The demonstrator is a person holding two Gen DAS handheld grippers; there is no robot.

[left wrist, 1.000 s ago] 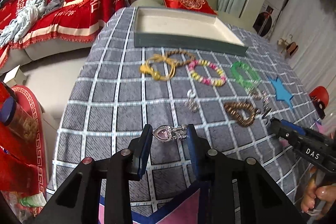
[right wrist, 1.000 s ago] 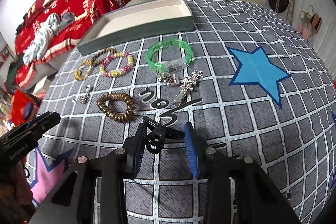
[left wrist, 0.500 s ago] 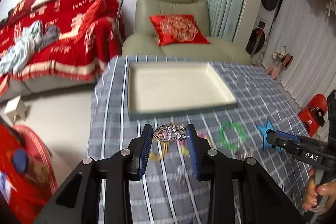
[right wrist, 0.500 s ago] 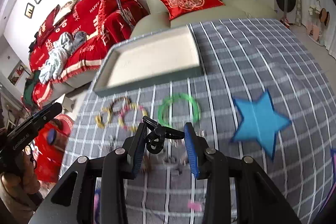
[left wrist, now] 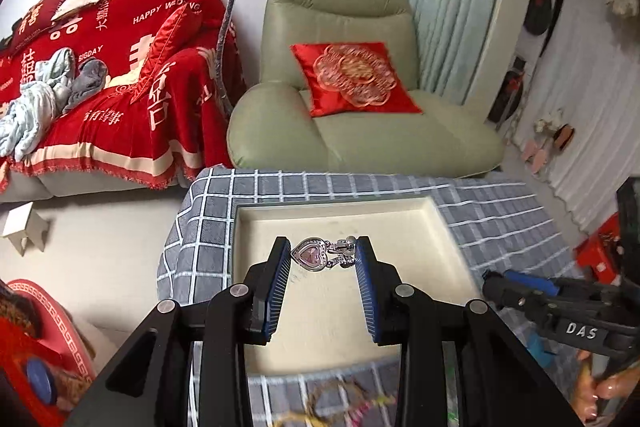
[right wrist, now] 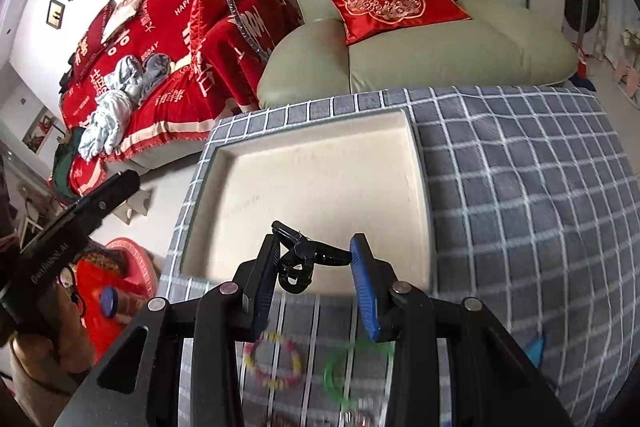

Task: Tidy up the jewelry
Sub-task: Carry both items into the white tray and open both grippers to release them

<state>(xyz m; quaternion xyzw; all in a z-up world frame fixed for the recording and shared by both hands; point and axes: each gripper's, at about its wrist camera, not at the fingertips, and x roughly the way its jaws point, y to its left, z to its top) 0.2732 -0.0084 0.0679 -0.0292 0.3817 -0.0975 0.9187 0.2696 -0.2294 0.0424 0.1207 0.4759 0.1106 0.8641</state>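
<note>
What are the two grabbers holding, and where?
Left gripper pinches a silver heart pendant by its two ends. Right gripper pinches a black hair clip by its ends.

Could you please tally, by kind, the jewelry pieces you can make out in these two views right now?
Heart pendant, in left tool: 1
Black clip, in right tool: 1
Bracelets on cloth, blurred: beaded, green: 2
Total: 4

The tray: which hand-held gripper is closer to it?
Left. The left hand-held gripper holds the heart pendant above the tray interior. The right hand-held gripper, gripping a black clip, is only at the tray's near edge.
</note>
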